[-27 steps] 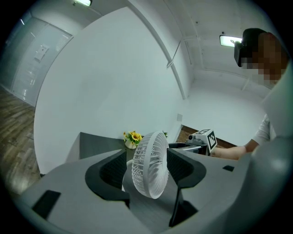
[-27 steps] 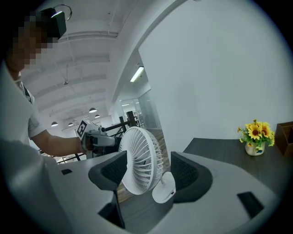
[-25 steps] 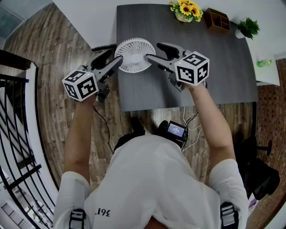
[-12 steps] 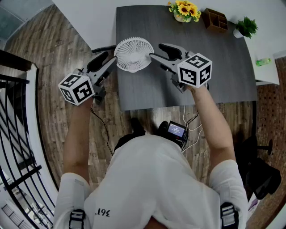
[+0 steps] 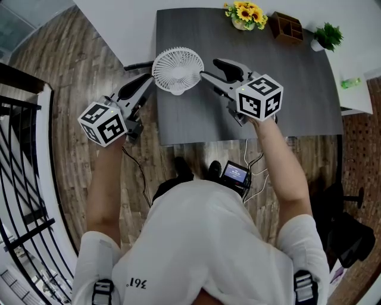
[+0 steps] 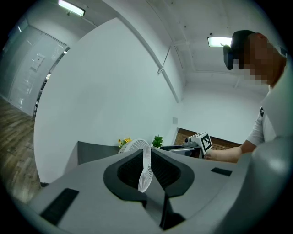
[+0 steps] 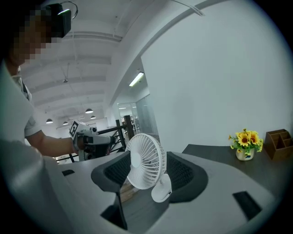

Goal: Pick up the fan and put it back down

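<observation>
While our left gripper (image 5: pixel 153 78), its jaws just now closing, is clamping the fan (image 5: pixel 177 71) by its grille rim, we are apparently lifting it over the table (image 5: pixel 286 95) edge. Our right gripper (image 5: pixel 207 69), narrowing slightly, is gaping beside it, gripping nothing. We are judging the set-down unstarted.

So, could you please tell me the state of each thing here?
fan: gripped by its rim, seemingly off the table
left claw: jaws have just been closing, shut on the fan's rim
right claw: jaws have just been closing, open around the fan
sunflower pot: upright
small plant: upright
</observation>
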### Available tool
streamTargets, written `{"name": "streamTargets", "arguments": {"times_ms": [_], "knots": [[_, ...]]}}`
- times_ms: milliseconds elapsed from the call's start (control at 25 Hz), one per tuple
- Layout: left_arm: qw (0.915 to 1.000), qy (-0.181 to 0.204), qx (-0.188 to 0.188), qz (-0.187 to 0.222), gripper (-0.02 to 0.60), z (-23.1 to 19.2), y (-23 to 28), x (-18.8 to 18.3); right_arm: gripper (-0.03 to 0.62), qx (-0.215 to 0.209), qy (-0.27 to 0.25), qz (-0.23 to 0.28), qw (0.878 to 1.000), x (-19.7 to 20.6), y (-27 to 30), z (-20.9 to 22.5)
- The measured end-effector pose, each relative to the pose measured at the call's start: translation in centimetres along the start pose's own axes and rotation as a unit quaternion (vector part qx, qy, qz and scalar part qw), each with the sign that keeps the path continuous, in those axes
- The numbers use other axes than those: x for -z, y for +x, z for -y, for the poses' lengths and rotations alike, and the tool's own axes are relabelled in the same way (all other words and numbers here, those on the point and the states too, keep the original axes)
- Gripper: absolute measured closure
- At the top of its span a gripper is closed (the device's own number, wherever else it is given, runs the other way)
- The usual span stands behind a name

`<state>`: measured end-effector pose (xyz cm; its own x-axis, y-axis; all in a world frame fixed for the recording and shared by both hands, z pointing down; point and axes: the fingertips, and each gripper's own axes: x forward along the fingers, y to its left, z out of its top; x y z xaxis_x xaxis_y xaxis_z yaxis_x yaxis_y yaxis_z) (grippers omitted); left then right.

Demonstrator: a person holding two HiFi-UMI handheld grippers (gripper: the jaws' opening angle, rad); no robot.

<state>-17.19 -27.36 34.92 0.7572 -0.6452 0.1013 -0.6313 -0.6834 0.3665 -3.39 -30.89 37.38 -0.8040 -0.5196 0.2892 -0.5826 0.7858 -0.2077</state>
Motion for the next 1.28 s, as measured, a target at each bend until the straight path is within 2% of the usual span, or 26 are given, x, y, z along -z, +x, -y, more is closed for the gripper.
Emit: {"name": "streamTargets", "arguments": {"times_ms": [280, 480, 560, 1280], "knots": [[1.0000, 0.000, -0.002, 0.008, 0.546, 2.0, -0.4, 0.3, 0.368, -0.010, -0.002, 0.003, 1.000, -0.2, -0.4, -0.9], [0.9999, -0.009, -0.013, 0.002, 0.549, 3.2, -0.9, 1.5, 0.512, -0.020, -0.009, 0.005, 1.000, -0.5, -1.1, -2.0], [0.9997, -0.012, -0.020, -0.006, 0.551, 3.5, -1.1, 2.0, 0.541, -0.024, -0.015, 0.003, 1.000, -0.6, -1.2, -2.4], [0.9993, -0.015, -0.033, 0.007, 0.555, 8.8, -1.3, 2.4, 0.557, -0.035, -0.014, 0.011, 0.999, -1.3, -4.7, -3.9]]}}
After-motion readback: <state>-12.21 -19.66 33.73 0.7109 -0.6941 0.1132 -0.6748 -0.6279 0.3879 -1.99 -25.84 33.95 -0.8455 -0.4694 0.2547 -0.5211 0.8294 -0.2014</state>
